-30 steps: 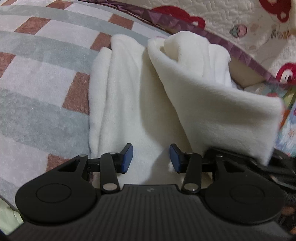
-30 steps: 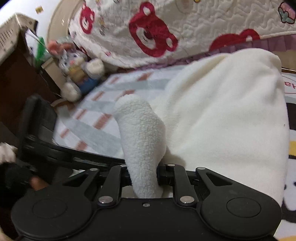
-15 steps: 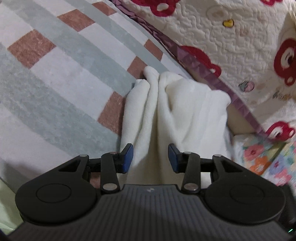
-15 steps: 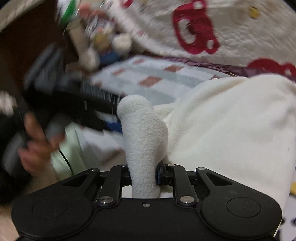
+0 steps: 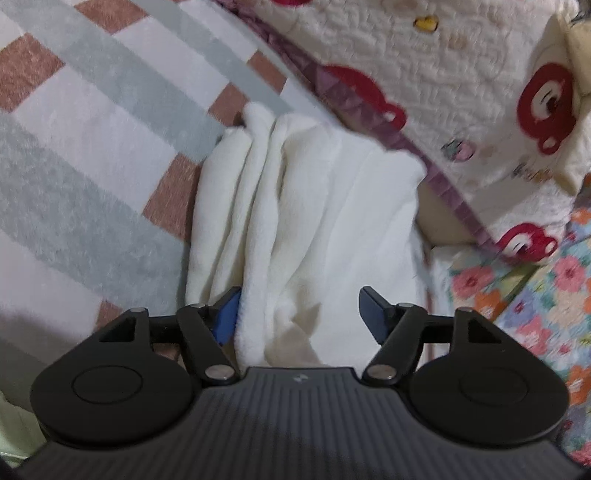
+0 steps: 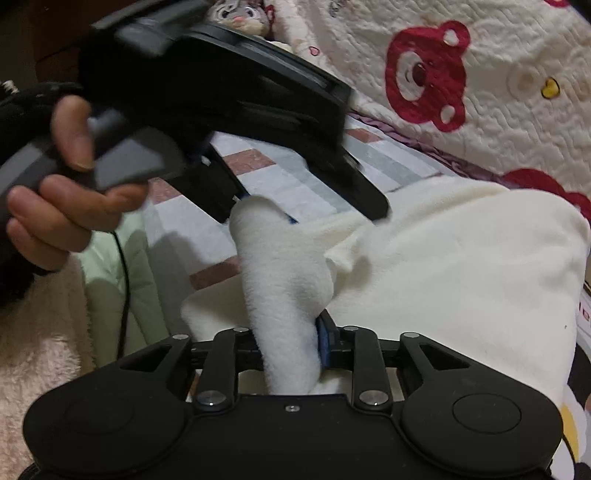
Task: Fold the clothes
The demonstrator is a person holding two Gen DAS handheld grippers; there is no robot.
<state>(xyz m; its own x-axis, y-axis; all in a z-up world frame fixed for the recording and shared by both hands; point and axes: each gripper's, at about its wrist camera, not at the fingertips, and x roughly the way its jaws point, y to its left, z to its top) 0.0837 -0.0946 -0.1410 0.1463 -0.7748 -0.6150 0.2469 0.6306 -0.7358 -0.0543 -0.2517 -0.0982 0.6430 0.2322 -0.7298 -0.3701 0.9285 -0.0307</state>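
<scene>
A cream fleece garment (image 5: 306, 206) lies bunched in long folds on the checked blanket (image 5: 92, 155). My left gripper (image 5: 299, 317) is open, its jaws wide apart astride the near folds of the garment. In the right wrist view my right gripper (image 6: 291, 347) is shut on a thick rolled edge of the same garment (image 6: 461, 266), which stands up between its jaws. The left gripper (image 6: 207, 96) and the hand holding it show there, just above and left of that fold.
A quilted cover with red bear prints (image 5: 461, 74) rises behind the garment, edged with a purple trim (image 5: 369, 122). A floral fabric (image 5: 535, 295) lies at the right. A stuffed toy (image 6: 240, 14) sits far back. A pale green cloth (image 6: 110, 266) lies near left.
My left gripper has moved in over the garment and its jaws have opened wider. My right gripper keeps its hold and the left gripper now looms close in its view.
</scene>
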